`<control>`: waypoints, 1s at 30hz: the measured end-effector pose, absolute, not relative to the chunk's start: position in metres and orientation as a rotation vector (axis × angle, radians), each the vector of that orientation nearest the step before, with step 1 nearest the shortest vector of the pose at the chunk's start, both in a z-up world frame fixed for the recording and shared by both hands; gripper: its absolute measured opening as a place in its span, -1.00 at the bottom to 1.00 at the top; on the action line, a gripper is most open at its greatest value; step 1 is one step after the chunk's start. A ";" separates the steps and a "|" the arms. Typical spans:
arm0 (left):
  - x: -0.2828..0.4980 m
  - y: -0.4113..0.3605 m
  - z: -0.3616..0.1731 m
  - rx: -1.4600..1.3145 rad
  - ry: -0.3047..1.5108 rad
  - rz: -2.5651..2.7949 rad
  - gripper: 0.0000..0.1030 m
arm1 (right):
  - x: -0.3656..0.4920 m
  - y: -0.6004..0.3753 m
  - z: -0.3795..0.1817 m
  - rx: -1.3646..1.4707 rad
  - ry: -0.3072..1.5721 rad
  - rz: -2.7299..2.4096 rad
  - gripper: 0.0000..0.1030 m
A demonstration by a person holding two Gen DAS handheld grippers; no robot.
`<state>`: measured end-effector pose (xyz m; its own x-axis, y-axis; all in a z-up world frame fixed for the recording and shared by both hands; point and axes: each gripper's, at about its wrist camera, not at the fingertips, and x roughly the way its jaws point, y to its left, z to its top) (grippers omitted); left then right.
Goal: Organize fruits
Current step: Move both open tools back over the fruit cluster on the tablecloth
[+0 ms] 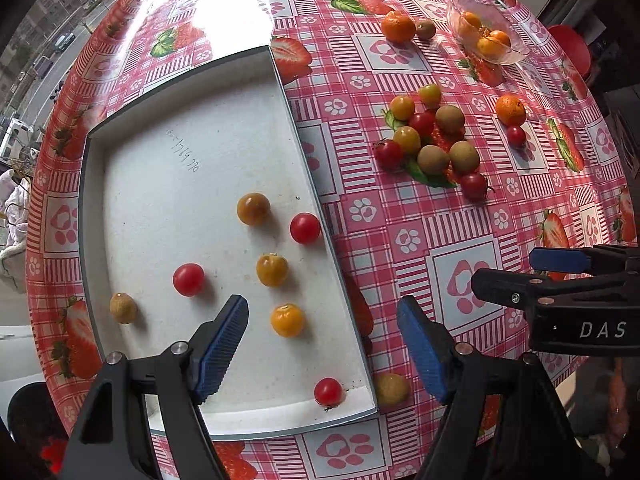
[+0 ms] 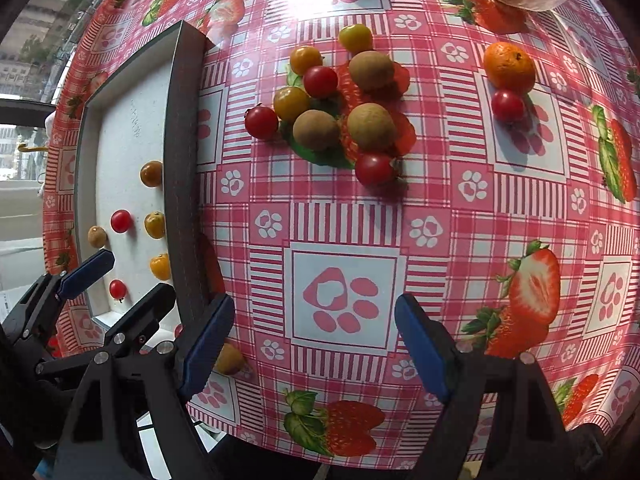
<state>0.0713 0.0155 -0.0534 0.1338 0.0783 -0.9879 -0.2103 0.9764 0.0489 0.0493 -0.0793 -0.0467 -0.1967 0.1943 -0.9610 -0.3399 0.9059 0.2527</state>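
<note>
- The shallow white cardboard tray (image 1: 168,184) with dark outer walls holds seven fruits: three red cherry tomatoes (image 1: 305,228), three yellow-orange cherry tomatoes (image 1: 253,209) and one tan longan (image 1: 123,308) by its left wall.
- One more tan round fruit (image 1: 391,390) lies on the pink checked strawberry-print tablecloth (image 1: 400,216), just outside the tray's near right corner.
- Right of the tray, well apart, a loose cluster (image 2: 340,108) counts three red tomatoes, three yellow ones and three brown longans.
- Farther right, a mandarin (image 2: 509,66) touches one red tomato (image 2: 507,106).
- Beyond the cluster stands a clear glass bowl (image 1: 516,54) with orange fruit; another mandarin and a longan lie beside it.
- The left gripper (image 1: 322,344) hangs over the tray's near right wall, its blue pads spread and holding nothing.
- The right gripper (image 2: 314,346) is likewise spread and bare, over open cloth between the tray and the table's near edge.
</note>
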 end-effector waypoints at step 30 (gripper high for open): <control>0.158 -0.010 -0.107 -0.274 1.461 0.257 0.20 | 0.147 -0.145 -0.059 -0.043 1.587 0.352 0.43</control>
<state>0.1585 -0.0099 -0.1071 0.0933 0.0049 -0.9956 -0.3352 0.9418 -0.0268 0.1474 -0.1454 -0.0590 -0.0547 0.1893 -0.9804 -0.2436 0.9497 0.1969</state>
